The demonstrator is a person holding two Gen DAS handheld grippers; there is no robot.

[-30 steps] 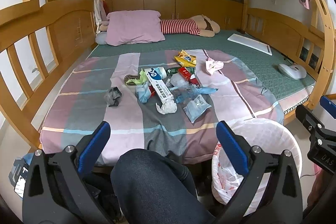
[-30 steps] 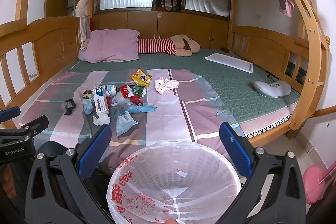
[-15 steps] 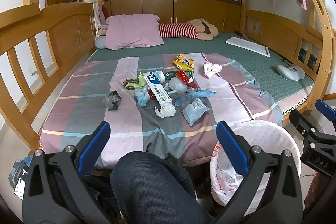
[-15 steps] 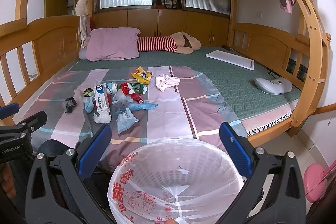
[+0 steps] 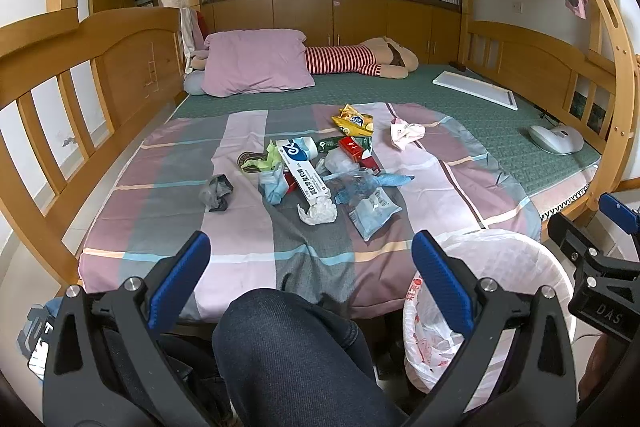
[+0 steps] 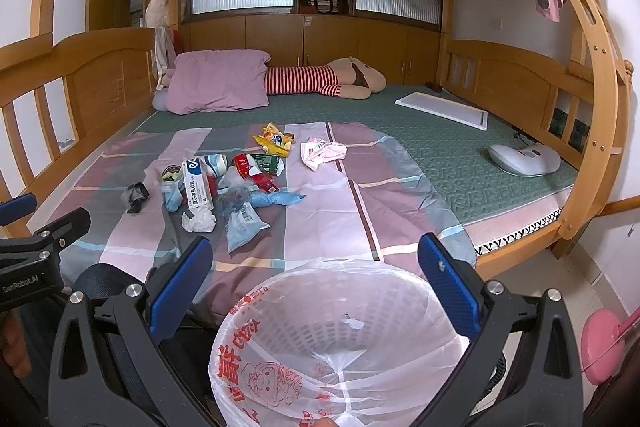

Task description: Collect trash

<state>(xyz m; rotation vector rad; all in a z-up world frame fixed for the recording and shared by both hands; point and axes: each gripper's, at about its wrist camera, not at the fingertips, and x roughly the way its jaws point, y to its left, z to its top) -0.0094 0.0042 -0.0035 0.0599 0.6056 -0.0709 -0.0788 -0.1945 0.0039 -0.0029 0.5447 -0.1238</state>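
The bed (image 5: pixel 500 115) carries a striped sheet (image 6: pixel 320 211) with the trash heaped at its middle. Beside the bed stands a bin (image 6: pixel 340 327), lined with a white bag printed in red characters; nothing shows inside. In the heap lie a white toothpaste box (image 5: pixel 302 171) with blue lettering, a yellow snack packet (image 5: pixel 352 121) and crumpled tissue (image 5: pixel 318 213). Left gripper (image 5: pixel 310 279) and right gripper (image 6: pixel 316 277) are both spread wide, holding nothing; "GenRobot.AI" is written on the left one. Since a second ago both views have drawn back slightly; the trash is unmoved.
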